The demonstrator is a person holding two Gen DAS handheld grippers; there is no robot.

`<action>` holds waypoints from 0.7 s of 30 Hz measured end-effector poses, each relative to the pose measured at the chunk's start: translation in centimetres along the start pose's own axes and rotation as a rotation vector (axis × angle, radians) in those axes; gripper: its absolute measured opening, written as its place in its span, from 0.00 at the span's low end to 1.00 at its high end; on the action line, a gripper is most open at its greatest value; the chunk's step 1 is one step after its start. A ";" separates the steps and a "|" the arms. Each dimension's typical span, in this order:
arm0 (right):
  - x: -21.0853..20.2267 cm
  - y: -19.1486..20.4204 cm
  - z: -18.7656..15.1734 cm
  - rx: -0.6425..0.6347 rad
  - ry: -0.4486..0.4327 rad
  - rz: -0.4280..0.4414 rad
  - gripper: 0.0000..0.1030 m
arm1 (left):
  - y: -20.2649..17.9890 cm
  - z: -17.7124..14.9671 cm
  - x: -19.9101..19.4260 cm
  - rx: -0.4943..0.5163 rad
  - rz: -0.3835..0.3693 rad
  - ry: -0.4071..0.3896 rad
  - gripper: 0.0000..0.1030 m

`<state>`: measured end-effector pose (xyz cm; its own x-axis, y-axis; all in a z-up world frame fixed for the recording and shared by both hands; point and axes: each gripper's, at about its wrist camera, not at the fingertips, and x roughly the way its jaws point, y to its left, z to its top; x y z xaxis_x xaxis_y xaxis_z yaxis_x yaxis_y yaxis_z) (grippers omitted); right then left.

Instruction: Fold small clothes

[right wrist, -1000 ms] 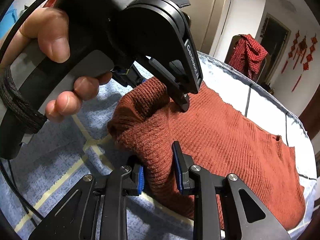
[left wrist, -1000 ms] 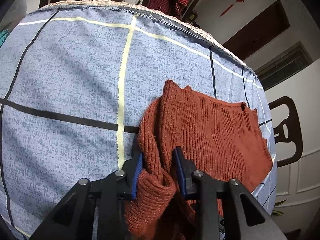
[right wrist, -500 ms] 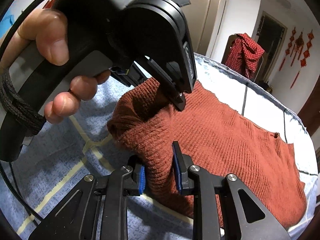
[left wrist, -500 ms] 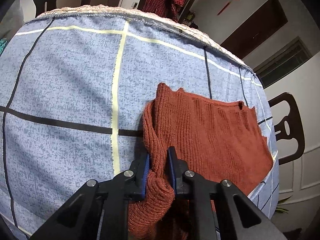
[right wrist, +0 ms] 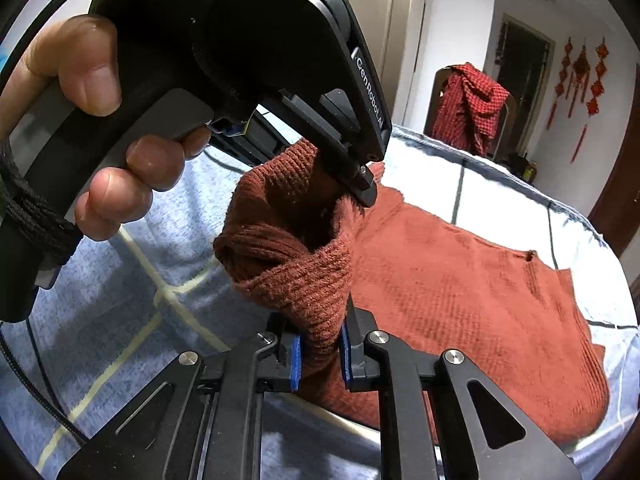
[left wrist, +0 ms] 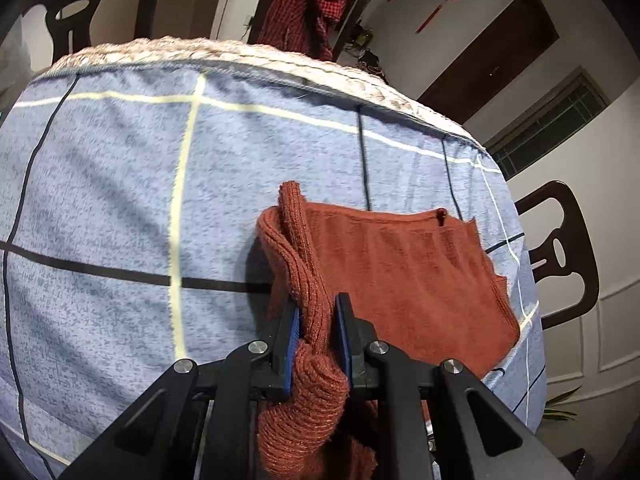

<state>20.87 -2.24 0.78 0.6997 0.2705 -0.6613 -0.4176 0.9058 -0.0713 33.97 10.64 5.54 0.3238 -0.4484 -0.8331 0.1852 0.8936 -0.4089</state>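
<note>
- Left gripper [left wrist: 316, 330]: pads clamped on a bunched edge of the rust-red ribbed knit garment [left wrist: 404, 276], which lies on the blue-grey checked tablecloth [left wrist: 120, 200], near edge lifted.
- Right gripper [right wrist: 320, 354]: also clamped on garment fabric, just beside the left one; left hand [right wrist: 100, 128] on its handle.
- Step, I'd judge: both corners pinched, fold starting. Next needs both carried fwd together, edge kept level, laid on the far hem.
- Count: 1 garment, 2 grippers, 1 cloth; bkgd 1 red checked cloth [left wrist: 316, 4] on a chair.
</note>
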 end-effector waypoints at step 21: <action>-5.0 -4.5 -2.0 0.133 -0.083 -0.052 0.13 | -8.4 1.2 0.5 0.099 -0.016 -0.011 0.18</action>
<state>18.09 -8.30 2.92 0.7662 0.2431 -0.5949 -0.3031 0.9530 -0.0009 33.66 2.90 8.97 0.3298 -0.4630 -0.8227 0.2807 0.8801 -0.3828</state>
